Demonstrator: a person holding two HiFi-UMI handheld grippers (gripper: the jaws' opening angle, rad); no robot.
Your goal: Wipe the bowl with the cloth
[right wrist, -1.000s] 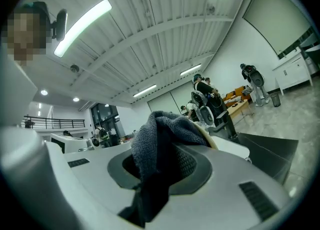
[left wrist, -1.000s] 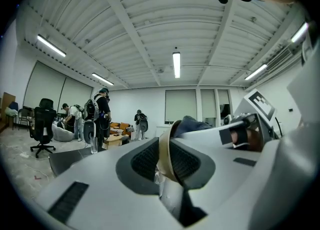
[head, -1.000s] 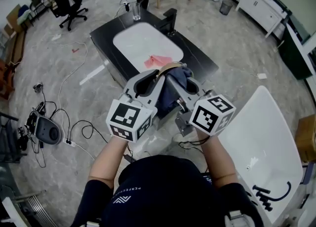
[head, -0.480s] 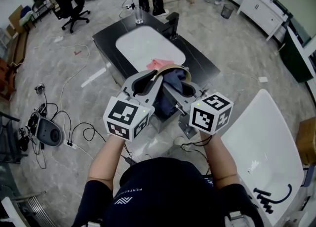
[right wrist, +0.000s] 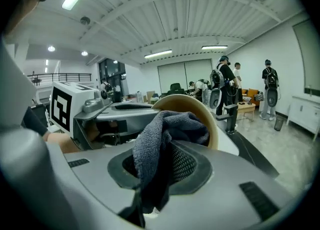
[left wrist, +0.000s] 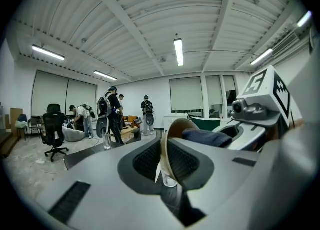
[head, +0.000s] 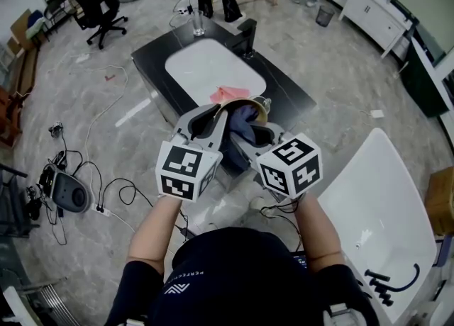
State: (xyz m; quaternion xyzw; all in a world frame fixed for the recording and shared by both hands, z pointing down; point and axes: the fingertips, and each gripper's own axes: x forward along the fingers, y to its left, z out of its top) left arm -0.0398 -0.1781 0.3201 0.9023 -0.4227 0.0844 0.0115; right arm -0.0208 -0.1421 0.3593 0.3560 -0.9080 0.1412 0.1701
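A tan bowl is held up on edge above the front of the black table. My left gripper has the bowl's rim pinched between its jaws, which are closing further. A dark blue-grey cloth is bunched inside the bowl. My right gripper is shut on that cloth and presses it against the bowl's inner wall. In the left gripper view the cloth shows past the bowl's edge, with the right gripper's marker cube behind it.
Below stands a black table with a white inset basin, a pink rag, a drinking glass and a black fixture. A white table lies to the right. Cables trail on the floor. People stand at the back.
The right gripper has shifted left and closer to the left one, working the cloth inside the bowl. The bowl and left gripper have barely moved.
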